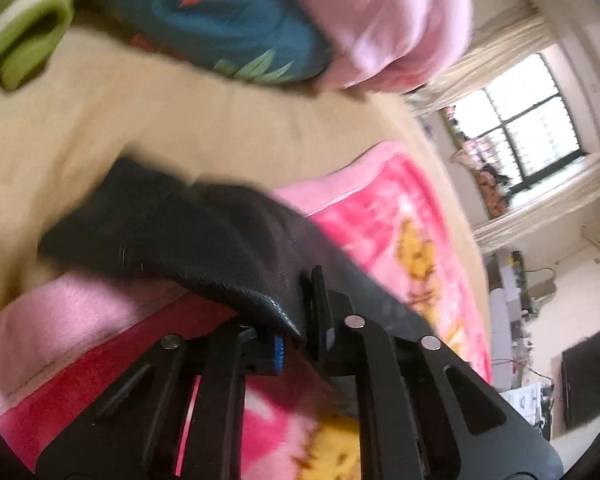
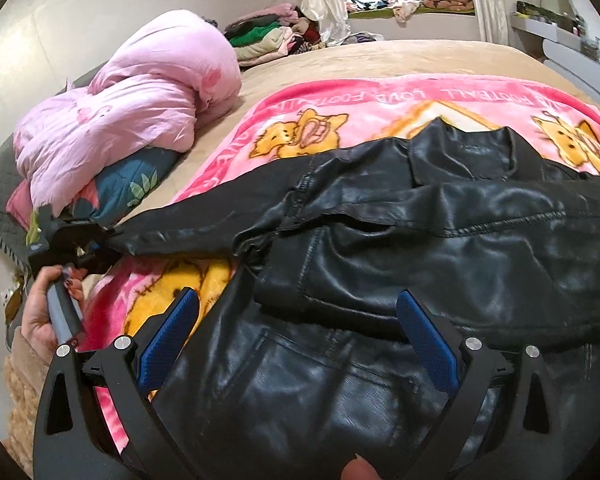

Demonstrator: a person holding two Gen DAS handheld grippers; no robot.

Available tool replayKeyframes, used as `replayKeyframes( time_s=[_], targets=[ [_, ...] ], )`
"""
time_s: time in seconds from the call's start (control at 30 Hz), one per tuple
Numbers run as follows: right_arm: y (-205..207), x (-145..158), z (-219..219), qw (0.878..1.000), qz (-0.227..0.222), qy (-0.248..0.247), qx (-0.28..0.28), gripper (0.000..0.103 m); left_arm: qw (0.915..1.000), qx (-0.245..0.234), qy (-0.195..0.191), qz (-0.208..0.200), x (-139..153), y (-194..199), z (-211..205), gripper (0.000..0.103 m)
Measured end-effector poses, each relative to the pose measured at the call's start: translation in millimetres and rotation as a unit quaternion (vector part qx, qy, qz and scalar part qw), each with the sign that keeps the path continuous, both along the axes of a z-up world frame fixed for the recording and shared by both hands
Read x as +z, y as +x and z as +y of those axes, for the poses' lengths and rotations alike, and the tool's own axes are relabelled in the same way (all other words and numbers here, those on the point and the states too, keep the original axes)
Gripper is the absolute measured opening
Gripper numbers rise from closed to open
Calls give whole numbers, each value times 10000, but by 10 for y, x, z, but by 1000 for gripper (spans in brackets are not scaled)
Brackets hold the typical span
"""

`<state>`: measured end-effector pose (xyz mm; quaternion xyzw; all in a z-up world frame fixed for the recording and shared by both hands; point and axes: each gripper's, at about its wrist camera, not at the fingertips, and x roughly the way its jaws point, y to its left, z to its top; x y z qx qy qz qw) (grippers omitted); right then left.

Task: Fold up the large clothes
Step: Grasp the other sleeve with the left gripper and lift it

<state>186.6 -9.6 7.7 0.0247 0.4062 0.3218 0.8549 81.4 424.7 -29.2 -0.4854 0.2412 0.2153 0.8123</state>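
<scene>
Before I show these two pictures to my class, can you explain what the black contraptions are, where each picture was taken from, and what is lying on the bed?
No robot here: a person holds a two-fingered tool in each hand, each carrying a forward-looking fisheye camera. The right tool's view shows a black leather jacket spread on a pink cartoon blanket on the bed. The right tool is open above the jacket, its blue pads apart. At left, the left hand holds the left tool, shut on the jacket's sleeve. The left tool's blurred view shows that sleeve up close. A pink quilt is bundled beside the blanket.
</scene>
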Motion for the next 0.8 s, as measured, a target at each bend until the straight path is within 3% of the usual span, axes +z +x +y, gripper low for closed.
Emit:
replayKeyframes(
  time_s=[0.17,0.3,0.57,0.8],
  targets=[
    [-63,13,-195,9996,12,205,-213,98,9958,-258,539,-688,484,13,-242,1],
    [-109,6,-366,9987,36,317,-400,98,9871,-527,999,-1130,845,55,-544,0],
    [-181,49,-663,9969,-12,360,-703,98,9693,-1071,1471,-1653,1264,193,-1103,0],
    [-222,81,-1129,9918,-70,437,-1196,98,9398,-1979,2112,-1818,1456,415,-1893,0]
  ],
)
